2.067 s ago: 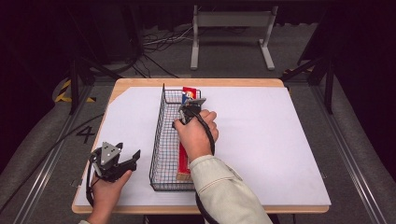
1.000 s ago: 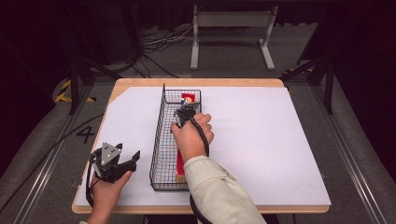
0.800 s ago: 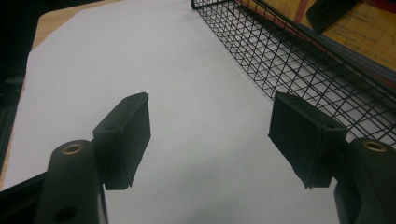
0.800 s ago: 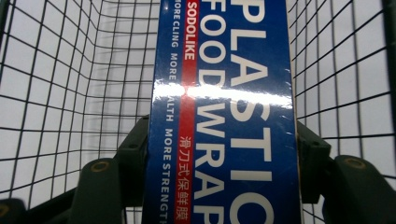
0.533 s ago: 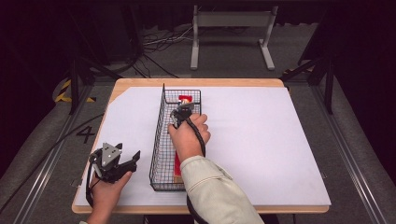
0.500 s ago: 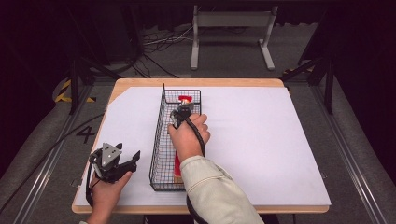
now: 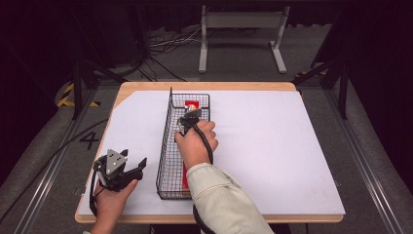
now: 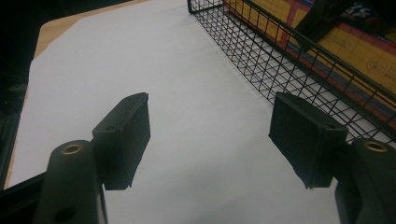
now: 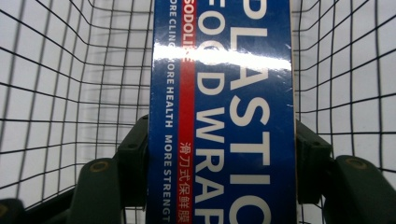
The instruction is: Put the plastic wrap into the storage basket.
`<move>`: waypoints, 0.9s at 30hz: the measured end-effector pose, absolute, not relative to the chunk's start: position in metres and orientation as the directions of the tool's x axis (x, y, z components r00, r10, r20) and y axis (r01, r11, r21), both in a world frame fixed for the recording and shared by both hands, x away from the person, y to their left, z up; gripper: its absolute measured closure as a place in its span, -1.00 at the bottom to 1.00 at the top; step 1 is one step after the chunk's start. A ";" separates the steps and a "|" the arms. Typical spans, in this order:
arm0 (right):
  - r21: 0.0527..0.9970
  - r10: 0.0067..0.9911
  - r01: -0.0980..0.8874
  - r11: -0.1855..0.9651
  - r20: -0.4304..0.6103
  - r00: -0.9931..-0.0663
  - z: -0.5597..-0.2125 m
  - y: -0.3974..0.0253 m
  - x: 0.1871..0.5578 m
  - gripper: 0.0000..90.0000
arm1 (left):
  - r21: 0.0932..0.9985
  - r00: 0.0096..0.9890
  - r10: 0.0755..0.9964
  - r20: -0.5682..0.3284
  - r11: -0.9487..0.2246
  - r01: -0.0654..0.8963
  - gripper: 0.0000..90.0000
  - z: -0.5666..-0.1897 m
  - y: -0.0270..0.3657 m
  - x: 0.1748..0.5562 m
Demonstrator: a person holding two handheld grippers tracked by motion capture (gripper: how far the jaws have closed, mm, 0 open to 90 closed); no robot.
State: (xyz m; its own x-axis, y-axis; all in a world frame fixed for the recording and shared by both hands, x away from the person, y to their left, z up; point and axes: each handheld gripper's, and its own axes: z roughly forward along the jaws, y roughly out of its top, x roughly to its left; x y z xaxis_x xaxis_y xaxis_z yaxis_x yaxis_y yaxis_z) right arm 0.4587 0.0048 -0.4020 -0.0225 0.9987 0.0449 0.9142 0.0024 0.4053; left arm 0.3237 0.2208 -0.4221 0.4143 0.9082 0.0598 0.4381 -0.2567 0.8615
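Gripping glossy rectangular plastic-wrap box (image 9: pixel 222 116), right gripper (image 9: pixel 222 163), black wire-mesh basket (image 9: pixel 60 93)

Tongs (image 8: pixel 219 144) gape beside wire basket (image 8: pixel 299 65)

A white sheet (image 7: pixel 272 146) covers a wooden table (image 7: pixel 204 86) whose bare edge shows along the far side and at the cut near-left corner. Beyond the table, a pale metal stand (image 7: pixel 241 29) sits on the grey floor beside a tangle of cables (image 7: pixel 165 44). Yellow-and-black tape (image 7: pixel 68 95) and a painted numeral 4 (image 7: pixel 90 140) mark the floor at left.
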 end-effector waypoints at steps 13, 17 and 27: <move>0.402 0.997 0.916 0.013 0.063 -0.042 -0.397 0.009 0.456 -0.36 | 0.863 0.413 0.909 0.052 -0.249 0.439 -0.36 -0.422 0.221 0.324; 0.435 0.997 0.900 0.030 0.046 -0.056 -0.389 0.007 0.455 -0.45 | 0.864 0.421 0.906 0.046 -0.248 0.439 -0.36 -0.423 0.219 0.327; 0.529 0.988 0.848 0.037 0.111 -0.112 -0.364 -0.017 0.451 -0.52 | 0.863 0.412 0.910 0.042 -0.240 0.444 -0.36 -0.423 0.222 0.326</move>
State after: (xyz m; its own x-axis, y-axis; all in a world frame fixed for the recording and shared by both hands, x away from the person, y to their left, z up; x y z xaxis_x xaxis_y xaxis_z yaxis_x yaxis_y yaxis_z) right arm 0.4512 -0.0166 -0.3640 -0.1123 0.9875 0.1106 0.8478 0.0372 0.5291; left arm 0.3258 0.2223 -0.4231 0.4118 0.9103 0.0417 0.4438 -0.2404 0.8633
